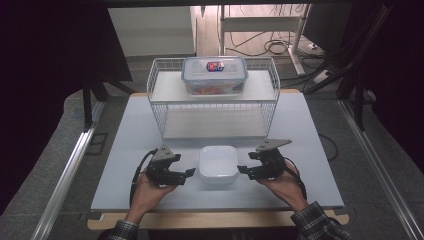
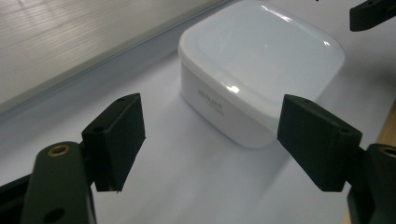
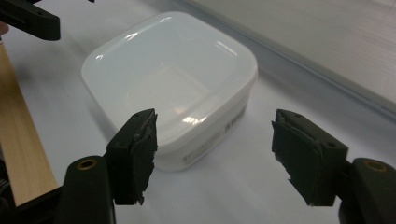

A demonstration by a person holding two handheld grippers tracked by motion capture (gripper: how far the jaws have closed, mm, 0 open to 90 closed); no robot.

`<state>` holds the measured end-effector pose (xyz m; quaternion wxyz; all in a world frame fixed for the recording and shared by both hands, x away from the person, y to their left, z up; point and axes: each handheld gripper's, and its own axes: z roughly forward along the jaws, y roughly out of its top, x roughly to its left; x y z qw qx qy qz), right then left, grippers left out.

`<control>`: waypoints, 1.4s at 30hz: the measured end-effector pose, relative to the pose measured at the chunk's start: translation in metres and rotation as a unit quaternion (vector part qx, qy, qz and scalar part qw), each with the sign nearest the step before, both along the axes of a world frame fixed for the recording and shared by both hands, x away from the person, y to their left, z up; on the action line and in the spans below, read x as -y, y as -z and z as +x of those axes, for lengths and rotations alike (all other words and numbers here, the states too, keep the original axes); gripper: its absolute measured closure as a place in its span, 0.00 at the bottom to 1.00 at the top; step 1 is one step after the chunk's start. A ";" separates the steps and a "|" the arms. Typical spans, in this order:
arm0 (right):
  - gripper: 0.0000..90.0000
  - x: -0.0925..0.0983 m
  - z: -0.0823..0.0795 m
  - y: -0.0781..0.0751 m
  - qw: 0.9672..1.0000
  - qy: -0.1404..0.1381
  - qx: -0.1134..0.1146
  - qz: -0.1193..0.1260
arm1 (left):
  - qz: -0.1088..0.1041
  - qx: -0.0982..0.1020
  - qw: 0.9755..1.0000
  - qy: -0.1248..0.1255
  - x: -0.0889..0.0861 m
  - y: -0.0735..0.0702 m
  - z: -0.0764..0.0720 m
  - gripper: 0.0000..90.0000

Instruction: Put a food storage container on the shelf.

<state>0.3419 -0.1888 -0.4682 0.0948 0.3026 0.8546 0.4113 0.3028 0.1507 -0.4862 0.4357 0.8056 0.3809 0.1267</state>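
Though lidded, white tub's (image 1: 218, 164) contents unseen.

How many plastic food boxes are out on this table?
2. A white lidded box sits at the near edge between the two grippers; a clear box with blue clips stands on top of the wire rack behind it.

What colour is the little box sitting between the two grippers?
White, with a glossy lid: the box shows best in the left gripper view.

We see a pale table (image 1: 125, 150) with a wooden front edge. A white lidded box (image 1: 218, 164) lies near its front, and behind it stands a white wire rack (image 1: 160, 107). On the rack's upper shelf sits a clear container (image 1: 214, 75) with a blue-rimmed lid.
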 end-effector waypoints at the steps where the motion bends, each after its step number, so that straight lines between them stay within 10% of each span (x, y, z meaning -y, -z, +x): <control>1: 0.37 -0.002 0.002 -0.001 1.000 -0.001 0.000 0.001 | 0.001 -0.003 1.000 0.002 0.002 0.000 0.003 0.25; 12: 0.35 -0.023 0.028 0.006 0.999 -0.011 -0.036 0.011 | -0.003 -0.036 0.999 0.033 0.034 0.006 0.034 0.22; 19: 0.31 -0.023 0.032 0.019 0.995 -0.020 -0.097 0.034 | -0.057 -0.105 0.990 0.074 0.034 0.021 0.041 0.17; 23: 0.34 -0.022 0.025 0.019 0.992 -0.018 -0.121 0.039 | -0.057 -0.115 0.989 0.070 0.036 0.021 0.032 0.18; 27: 0.48 -0.016 0.017 0.018 0.988 -0.005 -0.145 0.049 | -0.063 -0.129 0.988 0.064 0.030 0.019 0.022 0.32; 31: 0.65 -0.010 0.011 0.011 0.990 0.009 -0.129 0.051 | -0.051 -0.101 0.993 0.044 0.025 0.009 0.012 0.57; 39: 0.89 0.003 0.012 0.011 0.977 0.040 -0.170 0.122 | -0.072 -0.088 0.994 0.005 0.019 0.007 0.010 0.81; 42: 0.89 0.001 0.010 0.009 0.981 0.043 -0.149 0.112 | -0.079 -0.089 0.993 -0.005 0.018 0.009 0.011 0.83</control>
